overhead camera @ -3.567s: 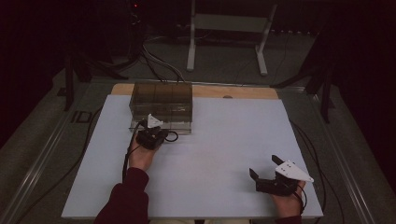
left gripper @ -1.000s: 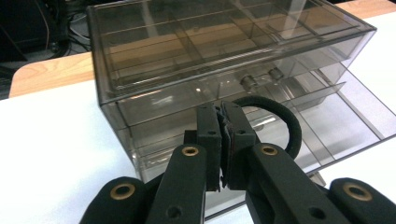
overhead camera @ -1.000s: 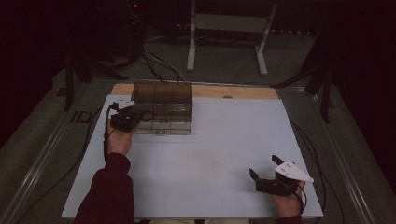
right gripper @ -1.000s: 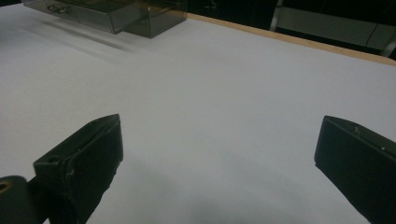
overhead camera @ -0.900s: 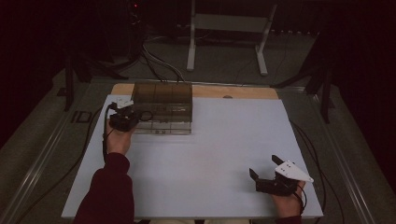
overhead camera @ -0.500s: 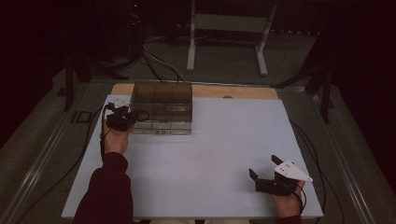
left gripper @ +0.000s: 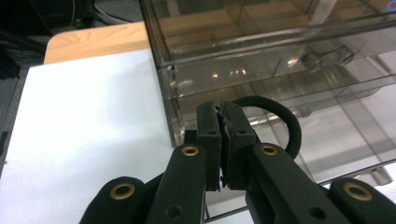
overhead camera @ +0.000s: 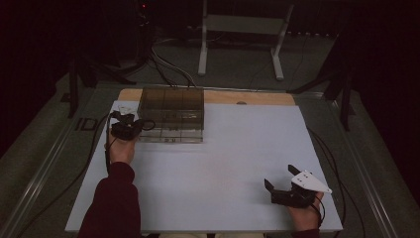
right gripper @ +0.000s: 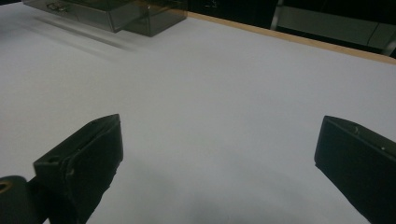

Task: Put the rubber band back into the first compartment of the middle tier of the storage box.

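At the far left of the table (overhead camera: 208,163), the left gripper (left gripper: 220,122) has its jaws pinched nearly together on a thin black band (left gripper: 280,116), a hair-tie-like loop that curls out to the right of the pads and hangs just before the front of the clear drawer box (left gripper: 261,60); in the high view that gripper (overhead camera: 125,127) sits against the box's left front corner (overhead camera: 171,114). The right gripper (overhead camera: 285,191) rests near the table's right front edge, well apart from the box, jaws spread wide with nothing between them (right gripper: 210,154). Several things could go wrong from here, as I judge it. The band is held by only a short stretch of its loop, so a tug against a drawer lip could pull it free or let it spring away. The box looks light and nothing steadies it, so a push from the left gripper could slide it toward the wooden edge behind. If a drawer must open to take the band, the busy left gripper cannot do it, and the right one is far off. The loop could also snag on a drawer handle (left gripper: 327,55). Count: 1 band, 1 box with at least 2 drawer levels visible, 2 grippers, 1 table.
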### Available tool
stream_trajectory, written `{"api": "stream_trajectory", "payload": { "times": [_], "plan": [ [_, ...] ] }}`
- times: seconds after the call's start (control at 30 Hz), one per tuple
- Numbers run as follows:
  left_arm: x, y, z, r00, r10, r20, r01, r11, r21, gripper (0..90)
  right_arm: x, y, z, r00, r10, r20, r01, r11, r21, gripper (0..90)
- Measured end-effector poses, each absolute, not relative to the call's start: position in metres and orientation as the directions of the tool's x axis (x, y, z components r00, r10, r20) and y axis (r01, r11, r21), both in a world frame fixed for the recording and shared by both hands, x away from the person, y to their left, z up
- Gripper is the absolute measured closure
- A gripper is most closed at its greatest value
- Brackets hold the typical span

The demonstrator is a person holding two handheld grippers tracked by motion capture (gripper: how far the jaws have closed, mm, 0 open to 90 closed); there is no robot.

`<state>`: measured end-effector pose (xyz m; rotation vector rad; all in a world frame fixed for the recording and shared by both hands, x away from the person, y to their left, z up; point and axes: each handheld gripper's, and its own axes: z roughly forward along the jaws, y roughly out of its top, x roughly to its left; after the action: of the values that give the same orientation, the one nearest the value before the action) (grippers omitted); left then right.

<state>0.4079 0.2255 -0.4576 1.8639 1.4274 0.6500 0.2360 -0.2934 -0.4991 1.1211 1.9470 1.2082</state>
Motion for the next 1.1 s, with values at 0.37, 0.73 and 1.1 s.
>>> {"api": "stream_trajectory", "payload": {
  "times": [0.37, 0.73, 1.1],
  "plan": [
    [0.41, 0.224, -0.465, 0.259, 0.966, -0.014, 0.634, -0.159, 0.757, 88.3, 0.236, -0.293, -0.499, -0.478, 0.877, -0.048, 0.347, 0.238, 0.907, 1.4],
    [0.411, 0.22, -0.474, 0.25, 0.968, -0.017, 0.651, -0.155, 0.743, 87.5, 0.236, -0.293, -0.499, -0.477, 0.877, -0.047, 0.347, 0.238, 0.907, 1.4],
    [0.413, 0.216, -0.477, 0.251, 0.968, -0.01, 0.654, -0.162, 0.739, 84.8, 0.236, -0.293, -0.499, -0.479, 0.877, -0.049, 0.347, 0.24, 0.907, 1.4]
  ]
}}
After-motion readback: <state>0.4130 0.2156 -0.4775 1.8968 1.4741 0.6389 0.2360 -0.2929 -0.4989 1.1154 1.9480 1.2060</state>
